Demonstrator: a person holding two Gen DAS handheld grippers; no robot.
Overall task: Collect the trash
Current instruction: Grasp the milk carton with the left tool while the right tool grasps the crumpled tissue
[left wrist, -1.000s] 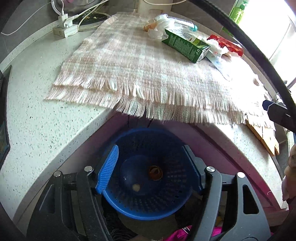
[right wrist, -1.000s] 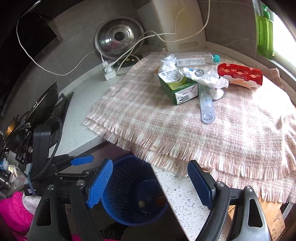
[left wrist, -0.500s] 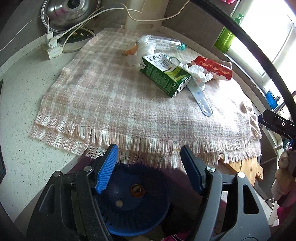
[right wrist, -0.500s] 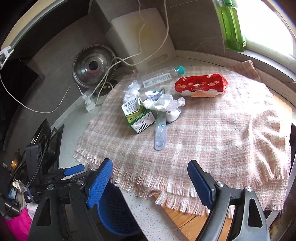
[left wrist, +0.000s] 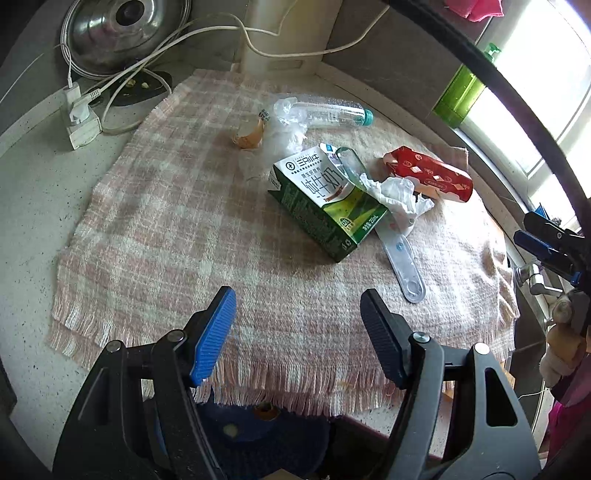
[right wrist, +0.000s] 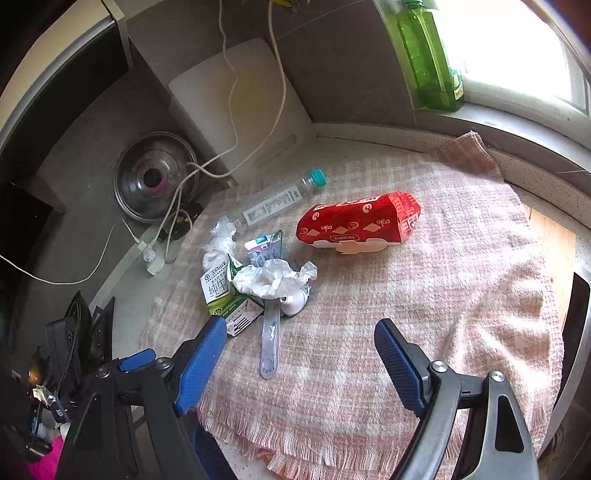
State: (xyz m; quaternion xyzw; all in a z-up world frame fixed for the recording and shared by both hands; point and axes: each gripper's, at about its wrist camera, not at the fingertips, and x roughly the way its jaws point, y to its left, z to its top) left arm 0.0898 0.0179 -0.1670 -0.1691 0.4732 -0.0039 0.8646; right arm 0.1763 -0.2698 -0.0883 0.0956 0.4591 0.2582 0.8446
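Observation:
Trash lies in a cluster on a pink plaid cloth point(left wrist: 177, 229): a green milk carton point(left wrist: 321, 203), crumpled white paper point(left wrist: 397, 194), a red wrapper pack point(left wrist: 428, 173), a clear plastic bottle point(left wrist: 325, 112), a clear plastic strip point(left wrist: 402, 266) and a brown scrap point(left wrist: 251, 134). The same carton point(right wrist: 221, 291), paper point(right wrist: 273, 277), red pack point(right wrist: 358, 223), bottle point(right wrist: 277, 203) and strip point(right wrist: 269, 343) show in the right wrist view. My left gripper point(left wrist: 297, 336) is open and empty above the cloth's near edge. My right gripper point(right wrist: 299, 362) is open and empty, short of the strip. A blue bin point(left wrist: 258, 439) sits below the counter edge.
A power strip with white cables point(left wrist: 79, 118) and a steel pot lid point(left wrist: 122, 33) stand at the back left. A green bottle point(right wrist: 428, 55) stands on the window sill. A white appliance point(right wrist: 240, 110) leans in the corner. The speckled counter point(left wrist: 33, 206) extends to the left.
Both grippers have risen from the blue bin below the counter and moved forward over the cloth. The bin has dropped almost out of view. Both stay open and empty.

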